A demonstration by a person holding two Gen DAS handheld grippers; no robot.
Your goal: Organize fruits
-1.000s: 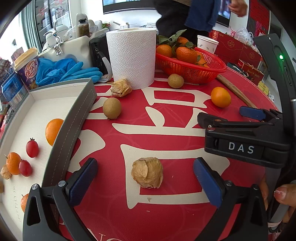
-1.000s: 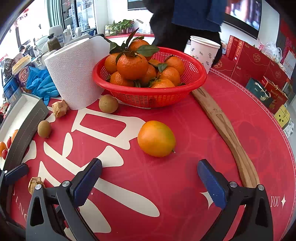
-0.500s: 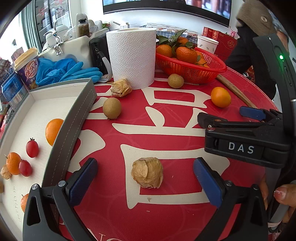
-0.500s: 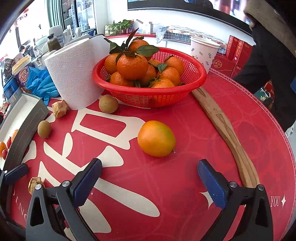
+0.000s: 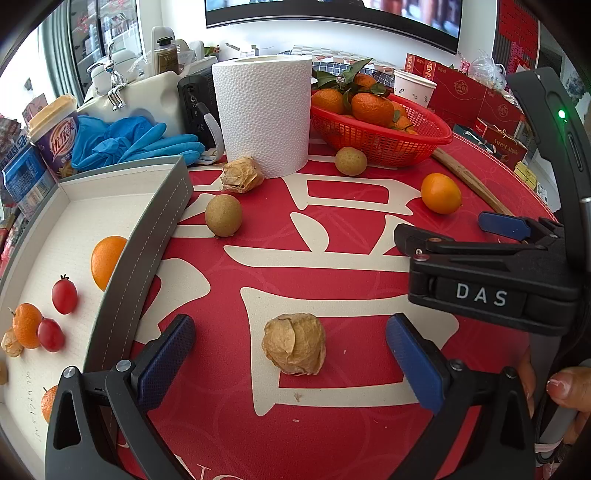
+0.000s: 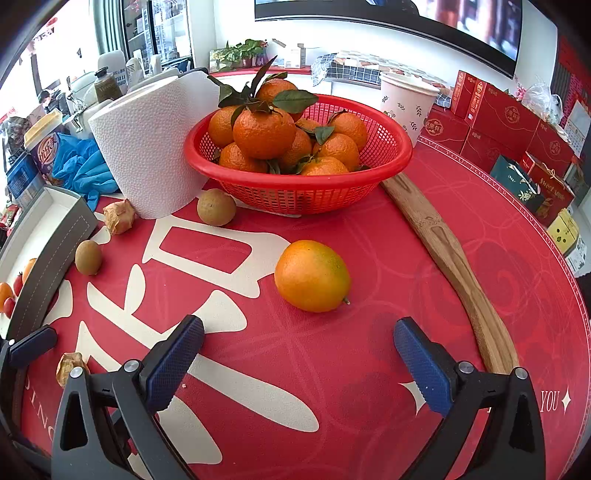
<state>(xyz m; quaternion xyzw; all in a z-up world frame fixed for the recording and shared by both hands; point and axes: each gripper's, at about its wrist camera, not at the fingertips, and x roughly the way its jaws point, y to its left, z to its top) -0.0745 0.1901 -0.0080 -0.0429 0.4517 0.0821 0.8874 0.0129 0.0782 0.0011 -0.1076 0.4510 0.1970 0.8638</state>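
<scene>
Left wrist view: we are seeing the left gripper (image 5: 290, 363) spread wide around the papery tan husked fruit (image 5: 294, 343), centred between its blue pads on the red mat; right gripper (image 6: 297, 363) also gaping, empty, orange fruit (image 6: 312, 275) just ahead.

White wall (image 6: 229, 22), dark wall screen (image 5: 332, 14), glass cabinets (image 5: 103, 40) left, daylight.

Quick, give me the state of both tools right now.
Left tool: open, empty, a papery husked fruit lies between its fingers, untouched.
Right tool: open, empty, an orange sits just ahead.
</scene>
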